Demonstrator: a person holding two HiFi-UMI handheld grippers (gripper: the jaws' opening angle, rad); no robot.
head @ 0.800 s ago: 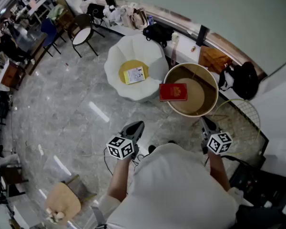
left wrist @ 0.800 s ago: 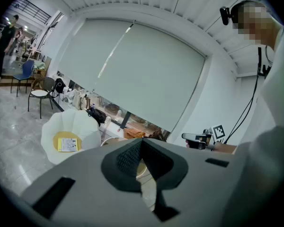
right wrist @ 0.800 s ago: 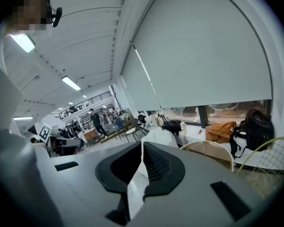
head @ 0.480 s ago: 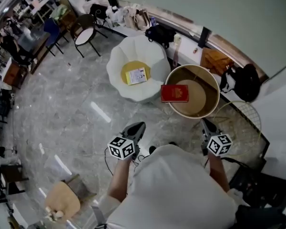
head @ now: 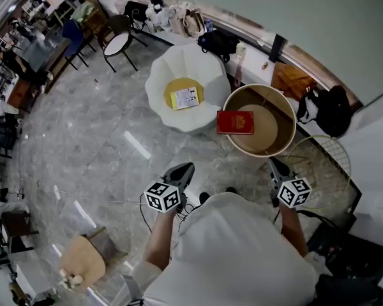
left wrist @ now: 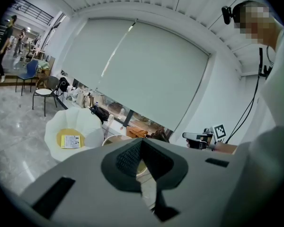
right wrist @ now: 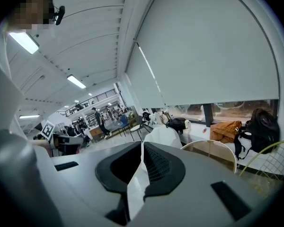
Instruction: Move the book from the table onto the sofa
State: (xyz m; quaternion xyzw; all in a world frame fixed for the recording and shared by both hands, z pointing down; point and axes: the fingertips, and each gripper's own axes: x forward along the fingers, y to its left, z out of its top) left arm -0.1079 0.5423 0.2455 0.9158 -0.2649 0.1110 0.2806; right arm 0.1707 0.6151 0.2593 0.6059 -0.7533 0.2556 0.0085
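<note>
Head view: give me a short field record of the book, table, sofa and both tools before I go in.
book: red book, flat on the table edge facing the sofa
table: round table, tan top, beside the sofa
sofa: white sofa, yellow cushion with a printed sheet on it
left tool: left tool shut, empty, short of the book
right tool: right tool shut, empty, near the table's rim
task: book not yet picked up

Grey marble floor point(head: 83, 145) fills the left half. Upper left: black chair with round white seat point(head: 118, 42), blue chair point(head: 73, 43) near it. Top centre: black bag point(head: 218, 43). Right: tan bag point(head: 290, 80), black backpack point(head: 332, 110), wire basket point(head: 319, 164) below. Lower left: wooden stool point(head: 83, 266)
</note>
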